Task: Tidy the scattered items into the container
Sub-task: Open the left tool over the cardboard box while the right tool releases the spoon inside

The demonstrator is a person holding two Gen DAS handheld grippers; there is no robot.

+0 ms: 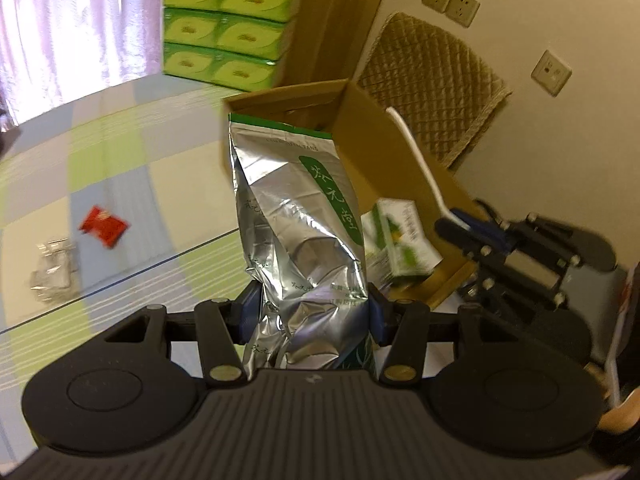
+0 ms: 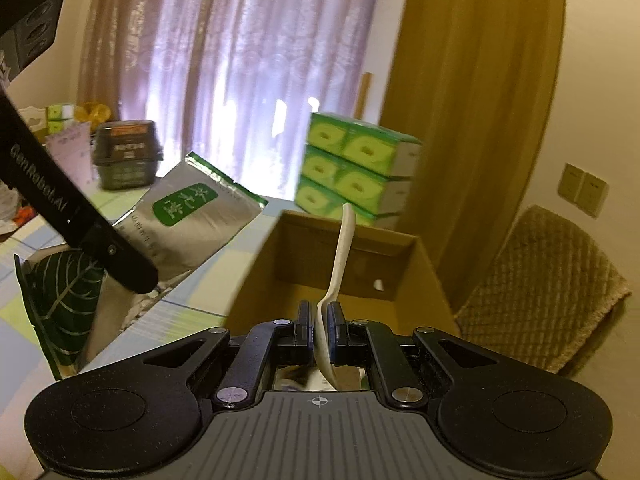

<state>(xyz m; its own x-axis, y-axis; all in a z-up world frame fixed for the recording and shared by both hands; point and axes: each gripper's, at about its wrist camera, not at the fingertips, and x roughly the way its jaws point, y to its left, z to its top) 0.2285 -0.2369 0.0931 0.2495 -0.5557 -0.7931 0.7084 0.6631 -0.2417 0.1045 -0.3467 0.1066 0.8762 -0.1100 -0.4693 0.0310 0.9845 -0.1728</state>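
Note:
My left gripper [image 1: 312, 312] is shut on a silver foil tea bag [image 1: 296, 216] with a green label, held upright in front of the open cardboard box [image 1: 360, 136]. The same tea bag [image 2: 188, 220] shows at the left of the right wrist view. My right gripper [image 2: 319, 320] is shut on a white plastic spoon [image 2: 342, 252], its handle pointing up over the cardboard box [image 2: 416, 280]. From the left wrist view the spoon [image 1: 416, 160] and the right gripper [image 1: 464, 228] hang over the box's right wall. A green and white carton [image 1: 400, 240] lies inside the box.
A red packet [image 1: 105, 226] and a clear wrapper [image 1: 54, 268] lie on the checked tablecloth [image 1: 132, 160] to the left. Stacked green tissue packs [image 1: 228, 28] stand behind the box. A quilted chair back [image 1: 432, 84] is at the right. A dark tub [image 2: 128, 154] sits far left.

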